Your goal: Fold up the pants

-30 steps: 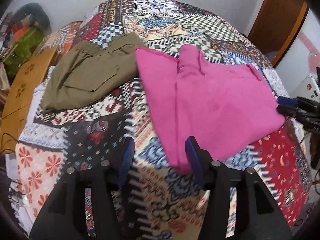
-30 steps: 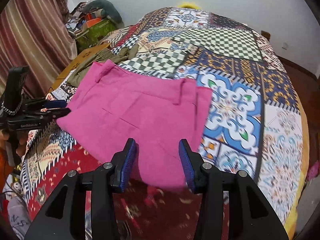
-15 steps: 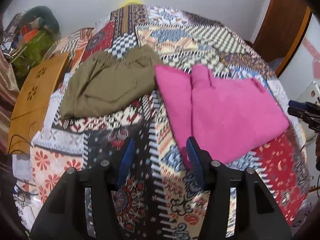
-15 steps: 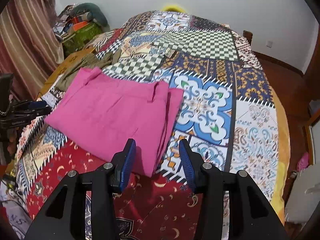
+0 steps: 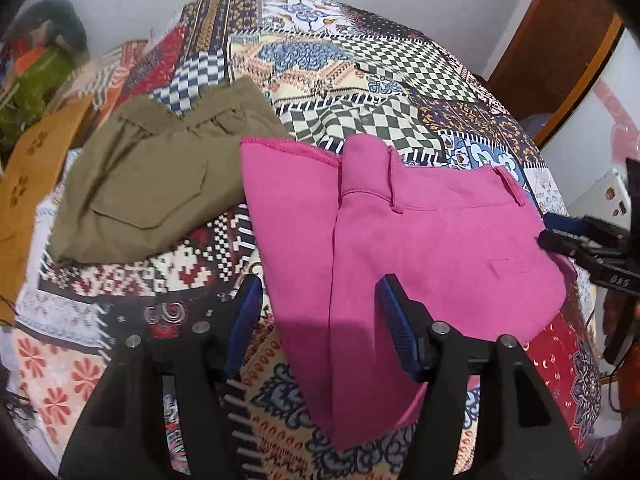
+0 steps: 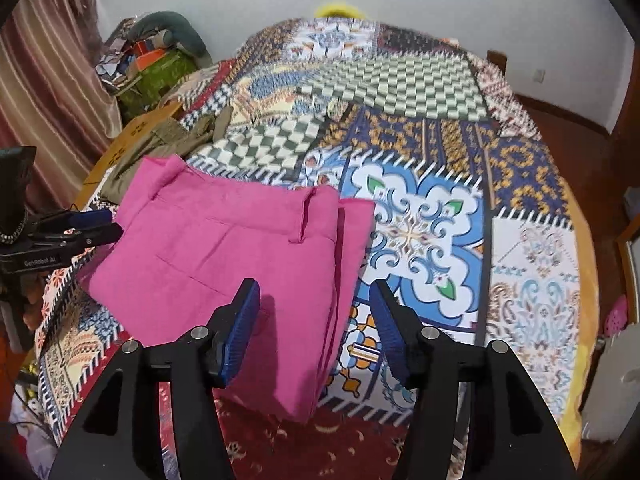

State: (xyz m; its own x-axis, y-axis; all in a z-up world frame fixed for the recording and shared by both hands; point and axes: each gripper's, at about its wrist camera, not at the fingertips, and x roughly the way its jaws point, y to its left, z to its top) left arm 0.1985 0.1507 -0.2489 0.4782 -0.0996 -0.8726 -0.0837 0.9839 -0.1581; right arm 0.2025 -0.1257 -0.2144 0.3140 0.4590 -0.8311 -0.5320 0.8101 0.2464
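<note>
Folded pink pants [image 5: 420,248] lie flat on the patchwork bedspread [image 5: 360,80]; they also show in the right wrist view [image 6: 240,248]. My left gripper [image 5: 316,320] is open and empty, hovering over the near left corner of the pink pants. My right gripper [image 6: 314,320] is open and empty, over the pants' near right edge. The right gripper also shows in the left wrist view [image 5: 560,236] beside the pants' right side, and the left gripper shows in the right wrist view [image 6: 92,226] by their left side.
Folded olive-green pants [image 5: 152,184] lie left of the pink ones, also seen in the right wrist view [image 6: 168,140]. A wooden board [image 5: 28,200] and clutter [image 6: 160,60] sit off the bed's left side. A wooden door [image 5: 560,40] stands at the right.
Both grippers have moved back in closer over the pink pants after pulling away half a second ago. The pants lie as before.
</note>
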